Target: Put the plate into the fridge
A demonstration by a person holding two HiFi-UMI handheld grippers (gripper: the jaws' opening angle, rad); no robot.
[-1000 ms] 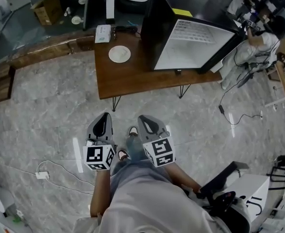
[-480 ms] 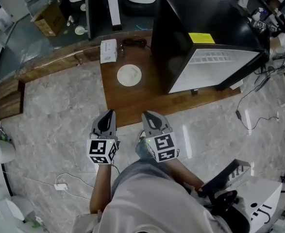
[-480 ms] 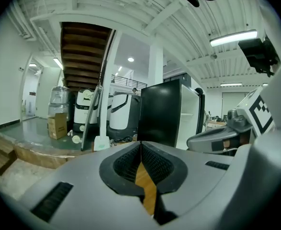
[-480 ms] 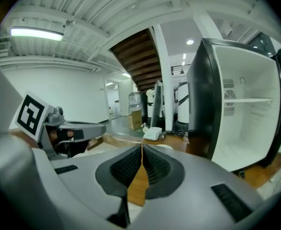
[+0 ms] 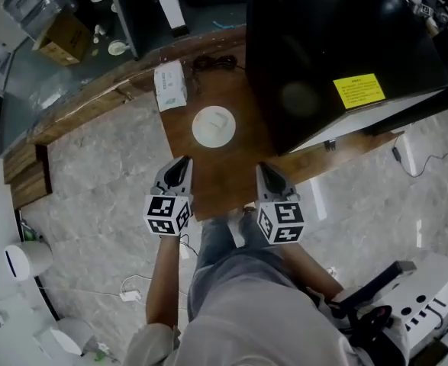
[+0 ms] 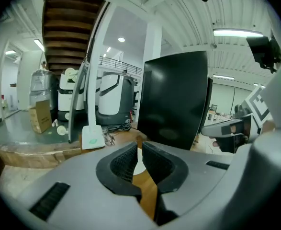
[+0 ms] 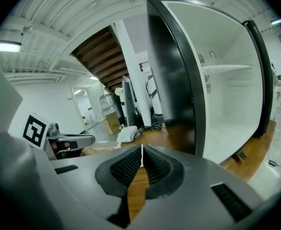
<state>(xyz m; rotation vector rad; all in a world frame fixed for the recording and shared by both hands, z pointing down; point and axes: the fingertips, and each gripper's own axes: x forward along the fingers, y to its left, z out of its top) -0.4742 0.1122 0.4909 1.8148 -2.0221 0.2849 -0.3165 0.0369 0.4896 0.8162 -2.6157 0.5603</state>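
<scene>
A white plate (image 5: 213, 125) lies on the brown wooden table (image 5: 231, 178), just left of the black fridge (image 5: 338, 48). The fridge stands on the table with its door open; its white inside and a shelf (image 7: 226, 67) show in the right gripper view. My left gripper (image 5: 182, 164) hovers at the table's near edge, below and left of the plate, shut and empty. My right gripper (image 5: 268, 171) is level with it, below the fridge's near corner, also shut with nothing in it. A sliver of the plate (image 6: 139, 163) shows between the left jaws.
A white box (image 5: 169, 85) and a black cable (image 5: 212, 62) lie at the table's far end. A wooden ledge (image 5: 71, 109) runs along the left. A cardboard box (image 5: 59, 36) sits behind it. A white machine (image 5: 407, 311) stands at my right.
The view has advanced toward the table: plate and fridge sit closer and lower in the head view. Both grippers now reach the table's near edge, still shut.
</scene>
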